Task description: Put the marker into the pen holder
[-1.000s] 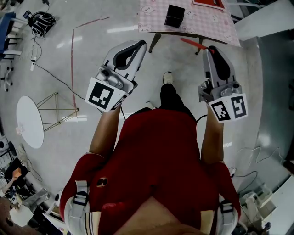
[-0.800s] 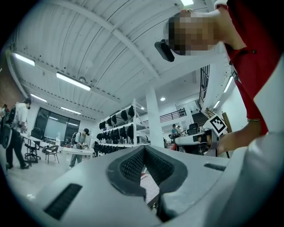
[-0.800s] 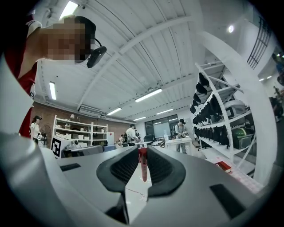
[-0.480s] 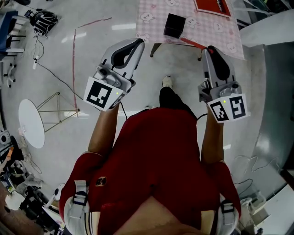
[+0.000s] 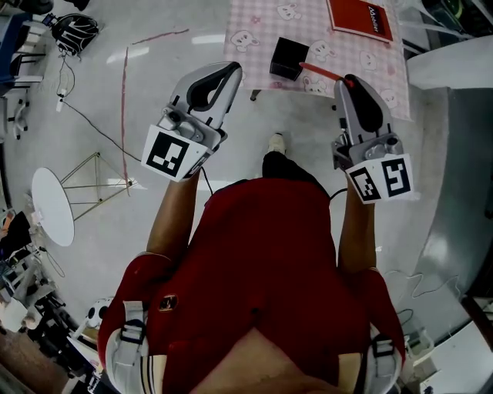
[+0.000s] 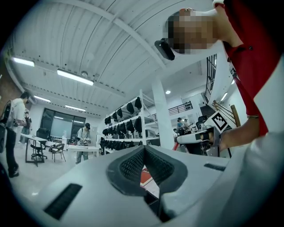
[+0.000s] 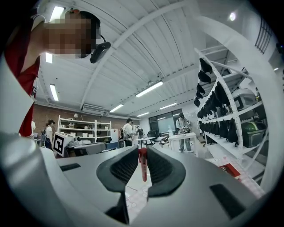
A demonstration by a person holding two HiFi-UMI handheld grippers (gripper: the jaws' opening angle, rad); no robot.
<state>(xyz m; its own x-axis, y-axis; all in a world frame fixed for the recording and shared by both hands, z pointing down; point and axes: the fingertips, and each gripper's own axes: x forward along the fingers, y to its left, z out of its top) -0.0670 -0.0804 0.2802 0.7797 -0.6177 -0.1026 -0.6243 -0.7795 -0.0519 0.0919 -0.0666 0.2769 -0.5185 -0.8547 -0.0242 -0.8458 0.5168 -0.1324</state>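
Note:
A red marker (image 5: 322, 72) sticks out leftward from my right gripper (image 5: 347, 79), which is shut on its end; in the right gripper view the marker (image 7: 142, 163) stands pinched between the pads. The marker's free end hangs over the pink table (image 5: 258, 31), just right of the black square pen holder (image 5: 288, 58). My left gripper (image 5: 236, 69) hovers off the table's left front corner, jaws shut with nothing in them. In the left gripper view its tips (image 6: 143, 149) meet, and the right gripper (image 6: 200, 138) shows to the right.
A red book (image 5: 360, 17) lies on the table behind the holder. The person's shoe (image 5: 276, 141) is on the floor below the table edge. A white round stool (image 5: 52, 206) and a wire frame (image 5: 92, 178) stand at left. Shelving (image 7: 224, 106) and people fill the room.
The table has come nearer in the head view. Both grippers have moved forward, and the marker tip now lies over the table beside the pen holder.

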